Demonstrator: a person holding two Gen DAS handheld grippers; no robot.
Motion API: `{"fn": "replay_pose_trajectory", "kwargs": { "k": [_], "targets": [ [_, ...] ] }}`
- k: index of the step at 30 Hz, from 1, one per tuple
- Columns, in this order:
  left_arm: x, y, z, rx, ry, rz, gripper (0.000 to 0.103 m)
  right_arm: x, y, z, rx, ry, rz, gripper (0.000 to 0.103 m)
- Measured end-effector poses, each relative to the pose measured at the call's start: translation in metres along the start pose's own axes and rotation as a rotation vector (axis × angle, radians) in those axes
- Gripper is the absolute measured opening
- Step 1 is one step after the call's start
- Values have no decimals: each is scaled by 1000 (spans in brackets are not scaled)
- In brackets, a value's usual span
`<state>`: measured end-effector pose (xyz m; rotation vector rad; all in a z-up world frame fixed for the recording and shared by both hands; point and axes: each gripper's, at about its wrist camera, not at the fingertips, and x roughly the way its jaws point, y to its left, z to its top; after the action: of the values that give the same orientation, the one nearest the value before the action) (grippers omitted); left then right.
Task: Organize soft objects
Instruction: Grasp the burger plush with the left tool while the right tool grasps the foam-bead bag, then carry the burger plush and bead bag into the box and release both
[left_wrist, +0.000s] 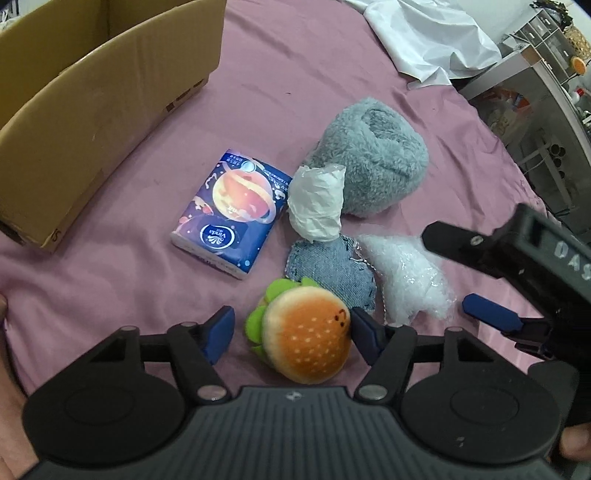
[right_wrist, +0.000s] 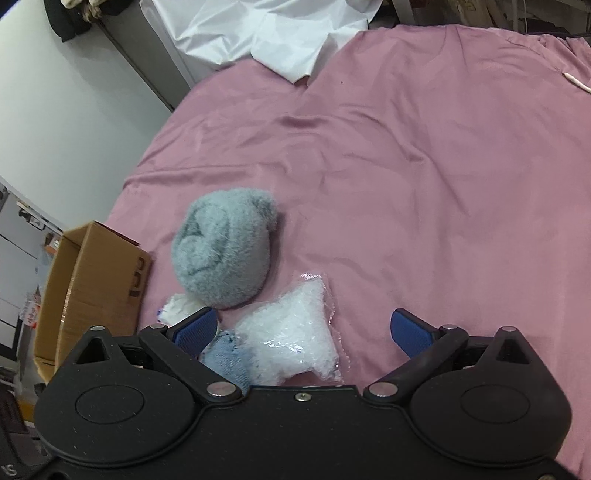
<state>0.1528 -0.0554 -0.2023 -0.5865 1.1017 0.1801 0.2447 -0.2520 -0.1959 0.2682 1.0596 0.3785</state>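
Pink bedsheet (left_wrist: 295, 74) w/ cardboard box (left_wrist: 92, 110), tissue pack (left_wrist: 232, 218), grey plush (left_wrist: 376, 158), burger toy (left_wrist: 306, 332).

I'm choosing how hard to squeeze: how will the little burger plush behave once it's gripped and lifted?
The burger plush looks stuffed and fuzzy, so it will probably squash between the pads rather than resist. It seems small and fabric-made, so likely light. Its rounded bun could let it roll or twist if nudged off-centre. The left hand-held gripper straddles it, jaws apparently not yet pressing.

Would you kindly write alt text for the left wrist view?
The left gripper straddles a plush hamburger on a pink sheet; its right pad touches the bun, its left pad stands clear. Beyond lie a tissue pack, a grey fluffy hat and a cardboard box.
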Motion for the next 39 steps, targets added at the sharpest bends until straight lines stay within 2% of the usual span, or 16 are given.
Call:
{"fn": "replay_pose_trajectory", "kwargs": {
  "k": [2,4,6,11,20,28,33,39],
  "targets": [
    [-1,0,1,-14,1,-7,54,3,2,0,-14,6,-1,93],
    [-2,-1,3,-24,3,-19,49,6,4,-2,-40,9,4,82],
    [-5,-1,3,-29,7,-19,45,8,3,-3,-40,26,32,53],
    [-16,2,5,-38,-9,-35,44,2,2,-5,-34,7,35,41],
    [-49,4,12,-26,-85,-31,44,-19,12,-7,-54,-54,62,39],
    [-83,10,20,-21,-159,-12,44,-33,23,-9,-75,-103,134,39],
    [-105,19,28,-18,-217,-18,44,-38,37,-9,-100,-125,165,39],
    [-119,29,36,-13,-246,-4,44,-46,58,-7,-122,-153,207,39]
  ]
}}
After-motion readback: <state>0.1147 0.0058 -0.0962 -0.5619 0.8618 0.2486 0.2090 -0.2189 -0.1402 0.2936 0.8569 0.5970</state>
